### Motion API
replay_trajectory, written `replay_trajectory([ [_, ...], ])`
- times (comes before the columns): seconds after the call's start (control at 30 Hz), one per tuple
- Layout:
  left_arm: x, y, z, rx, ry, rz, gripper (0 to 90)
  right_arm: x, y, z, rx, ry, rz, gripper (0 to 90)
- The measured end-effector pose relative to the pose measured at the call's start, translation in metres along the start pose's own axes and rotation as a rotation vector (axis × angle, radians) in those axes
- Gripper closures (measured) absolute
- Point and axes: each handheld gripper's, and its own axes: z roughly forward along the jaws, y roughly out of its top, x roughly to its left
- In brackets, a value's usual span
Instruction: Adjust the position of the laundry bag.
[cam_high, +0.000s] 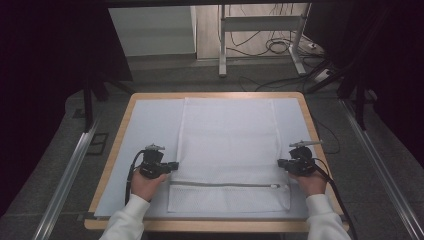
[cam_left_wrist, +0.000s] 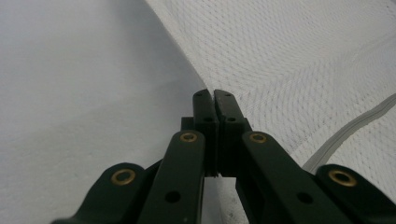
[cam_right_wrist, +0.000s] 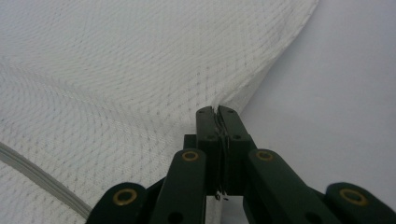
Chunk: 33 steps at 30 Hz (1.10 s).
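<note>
A white mesh bag (cam_high: 227, 145) with a grey zipper (cam_high: 227, 185) near its front end lies flat along the middle of the table. My left gripper (cam_high: 175, 165) is shut on the bag's left edge (cam_left_wrist: 205, 84), just behind the zipper line (cam_left_wrist: 345, 133). My right gripper (cam_high: 280, 163) is shut on the bag's right edge (cam_right_wrist: 243, 93), with mesh pinched between its jaws; the zipper (cam_right_wrist: 37, 179) runs at the lower left of that view. The mesh rises slightly toward both pinched edges.
A pale grey mat (cam_high: 150, 125) covers the wooden table (cam_high: 119, 135), with its bare surface on both sides of the bag. Metal rails (cam_high: 70, 175) run along the floor on either side. A stand and cables (cam_high: 272, 45) sit beyond the far edge.
</note>
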Motion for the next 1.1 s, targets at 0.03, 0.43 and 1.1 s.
replay_trajectory([
  [0.03,0.001,0.000,-0.001,-0.002,0.004,-0.002,89.6,0.003,0.001,0.001,0.003,0.000,-0.005,87.1],
  [0.43,0.010,-0.004,-0.009,0.001,0.025,-0.004,89.6,0.013,0.003,0.007,-0.002,0.021,-0.014,87.2],
  [1.1,0.032,-0.014,-0.028,-0.011,0.059,-0.040,89.5,0.031,0.004,0.021,0.000,0.067,-0.028,87.1],
])
